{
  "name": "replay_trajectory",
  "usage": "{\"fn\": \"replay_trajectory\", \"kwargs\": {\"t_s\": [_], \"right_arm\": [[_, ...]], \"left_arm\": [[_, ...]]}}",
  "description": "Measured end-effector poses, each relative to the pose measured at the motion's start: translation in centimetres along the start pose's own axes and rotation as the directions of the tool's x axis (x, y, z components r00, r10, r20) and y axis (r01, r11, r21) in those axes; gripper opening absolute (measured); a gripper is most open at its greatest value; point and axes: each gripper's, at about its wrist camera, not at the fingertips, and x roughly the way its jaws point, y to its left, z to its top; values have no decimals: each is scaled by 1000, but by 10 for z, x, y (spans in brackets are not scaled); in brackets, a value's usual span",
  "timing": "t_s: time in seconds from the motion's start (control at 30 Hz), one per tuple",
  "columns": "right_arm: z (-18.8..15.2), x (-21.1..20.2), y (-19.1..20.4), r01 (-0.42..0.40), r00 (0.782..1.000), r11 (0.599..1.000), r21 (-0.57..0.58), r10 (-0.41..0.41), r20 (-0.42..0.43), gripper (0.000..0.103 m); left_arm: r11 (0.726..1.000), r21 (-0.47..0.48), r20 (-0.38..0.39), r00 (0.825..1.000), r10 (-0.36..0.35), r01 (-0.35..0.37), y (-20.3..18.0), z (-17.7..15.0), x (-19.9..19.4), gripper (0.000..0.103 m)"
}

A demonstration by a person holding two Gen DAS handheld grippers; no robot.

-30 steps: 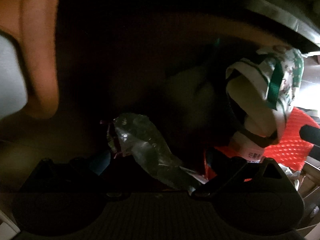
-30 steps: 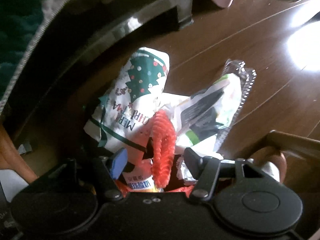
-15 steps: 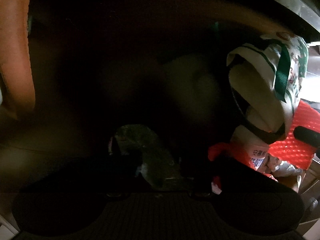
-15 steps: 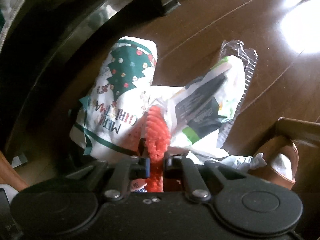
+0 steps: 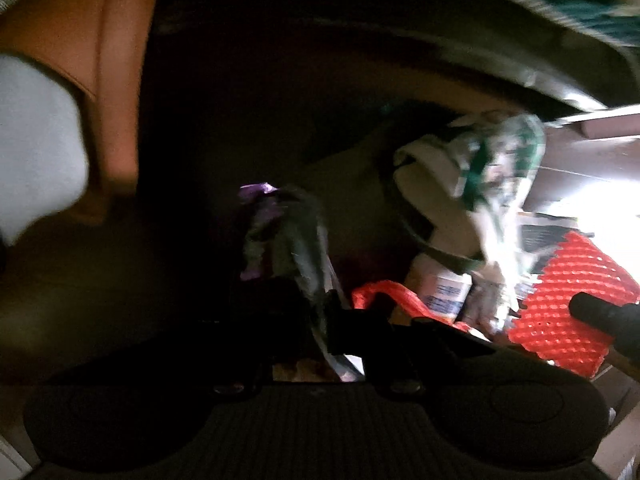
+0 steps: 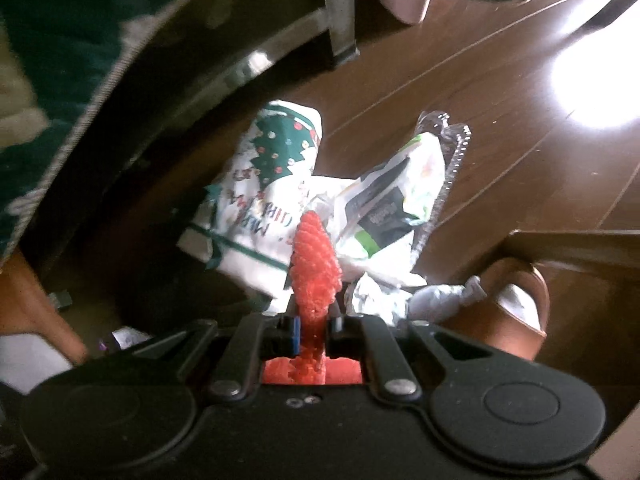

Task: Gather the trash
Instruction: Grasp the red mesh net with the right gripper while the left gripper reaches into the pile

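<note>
A crumpled clear wrapper (image 5: 292,240) with a purple scrap on it is pinched in my left gripper (image 5: 320,320), which is shut on it in deep shadow under dark furniture. In the right wrist view my right gripper (image 6: 314,328) is shut on a red foam net (image 6: 316,264), which stands up between the pads. The same net (image 5: 568,280) shows at the right of the left wrist view. On the floor behind it lie a white Christmas-print bag (image 6: 272,184), a white, green and black wrapper (image 6: 400,200) and crumpled white paper (image 6: 380,296).
A dark curved furniture frame with a metal leg (image 6: 340,20) arches over the pile. The wood floor (image 6: 500,128) has a bright glare at the right. A brown slipper (image 6: 516,300) sits at the right, and another slipper with a white sock (image 5: 40,140) at the left.
Both grippers have gone from wide open to shut, the left on the clear wrapper and the right on the red net. Both have risen a little with their pieces.
</note>
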Motion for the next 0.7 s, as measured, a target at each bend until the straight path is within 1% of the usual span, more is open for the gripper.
{"fn": "replay_trajectory", "kwargs": {"t_s": [0.03,0.13,0.27,0.33,0.4,0.5,0.53,0.63,0.67,0.7], "right_arm": [[-4,-10,0,-4,1000,1000,-1,4,13,9],[-17,-43,2,-16,998,1000,-13,17,59,9],[-40,-86,2,-42,991,999,-30,46,128,9],[-51,-103,3,-60,987,997,-42,65,146,9],[-59,-116,7,-68,983,995,-75,80,165,9],[-62,-133,14,-80,974,987,-142,108,197,10],[-63,-137,16,-82,970,984,-161,116,212,10],[-57,-135,14,-100,966,982,-160,135,221,10],[-53,-131,11,-116,967,983,-144,145,212,10],[-51,-126,9,-128,968,984,-124,152,200,10]], "left_arm": [[1000,7,14,1000,-6,6,-2,-4,-3,5],[1000,21,53,998,-19,17,-1,-16,-34,3],[999,31,115,993,-38,35,2,-33,-66,3],[998,22,108,992,-66,64,8,-38,-71,3],[997,27,108,991,-76,73,13,-41,-75,3],[998,44,112,992,-59,54,13,-40,-69,3],[997,47,109,992,-61,56,10,-36,-60,4],[998,39,91,995,-48,45,9,-21,-44,12],[998,39,85,995,-46,43,8,-14,-35,20],[998,42,80,996,-39,36,7,-8,-27,34]]}}
